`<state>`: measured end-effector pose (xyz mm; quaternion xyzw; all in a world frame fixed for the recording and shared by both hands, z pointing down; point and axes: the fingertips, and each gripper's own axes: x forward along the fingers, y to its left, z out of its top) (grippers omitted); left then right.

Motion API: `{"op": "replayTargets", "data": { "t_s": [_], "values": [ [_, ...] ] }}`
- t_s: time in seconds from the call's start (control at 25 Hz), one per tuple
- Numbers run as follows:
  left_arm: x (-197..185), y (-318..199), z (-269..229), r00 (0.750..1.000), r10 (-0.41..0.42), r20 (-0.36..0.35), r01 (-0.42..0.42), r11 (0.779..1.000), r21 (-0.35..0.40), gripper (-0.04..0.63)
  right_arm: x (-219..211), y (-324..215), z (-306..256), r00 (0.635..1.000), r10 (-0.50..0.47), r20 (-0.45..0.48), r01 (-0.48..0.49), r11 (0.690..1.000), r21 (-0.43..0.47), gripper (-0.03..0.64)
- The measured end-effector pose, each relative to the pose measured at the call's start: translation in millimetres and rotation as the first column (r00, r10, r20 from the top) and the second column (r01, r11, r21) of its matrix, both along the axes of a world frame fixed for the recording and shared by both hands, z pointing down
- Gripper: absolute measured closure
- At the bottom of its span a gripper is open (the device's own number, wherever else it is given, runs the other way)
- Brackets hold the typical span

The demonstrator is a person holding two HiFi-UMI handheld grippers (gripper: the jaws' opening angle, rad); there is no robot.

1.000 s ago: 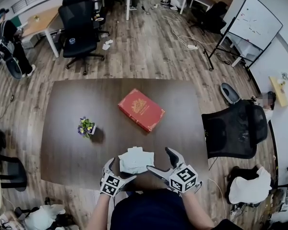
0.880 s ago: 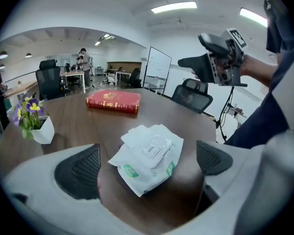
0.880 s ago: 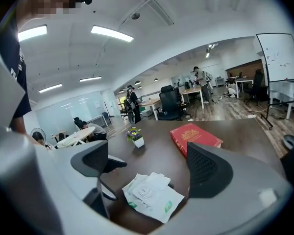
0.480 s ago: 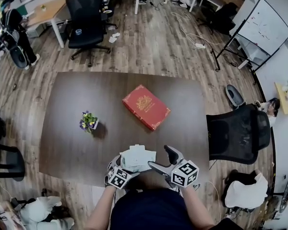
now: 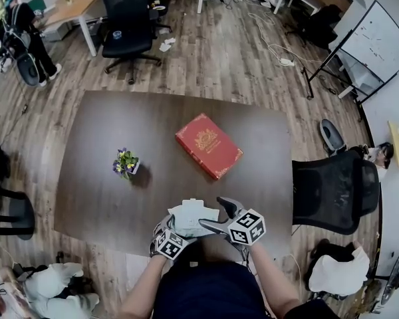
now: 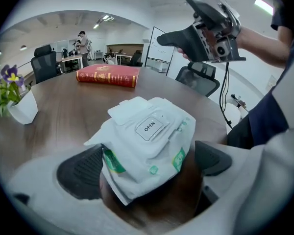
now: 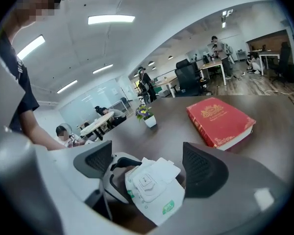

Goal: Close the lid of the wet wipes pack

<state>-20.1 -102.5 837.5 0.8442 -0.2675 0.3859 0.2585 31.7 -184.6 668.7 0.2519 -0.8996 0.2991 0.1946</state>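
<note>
The white wet wipes pack lies on the brown table at its near edge. On top it has a lid marked OPEN, and a white flap sticks out just beyond that. My left gripper is low at the pack's near end. In the left gripper view its jaws straddle the pack: the left pad touches a corner and the right pad stands clear. My right gripper hovers above the pack's right side, its jaws closing with nothing between them.
A red book lies beyond the pack on the table. A small white pot of flowers stands to the left. A black office chair is at the table's right side. The table's near edge runs just under my hands.
Both grippers have come down toward the pack. The left jaws now sit around its near end. The right gripper has tipped downward and moved closer to the pack's right side, its jaws a little narrower.
</note>
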Motion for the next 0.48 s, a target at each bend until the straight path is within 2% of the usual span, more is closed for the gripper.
{"op": "replayTargets", "data": {
  "t_s": [0.28,0.48],
  "values": [
    [4,-2,8,0.999,0.005,0.037,-0.004,1.0,-0.019,0.029,-17,-8,81,0.976,-0.163,-0.147,0.149,0.983,-0.103,0.159],
    [5,1,12,0.998,0.014,0.069,-0.012,0.999,-0.032,0.029,-29,-17,114,0.964,-0.236,-0.123,0.208,0.956,-0.208,0.178]
  ]
}}
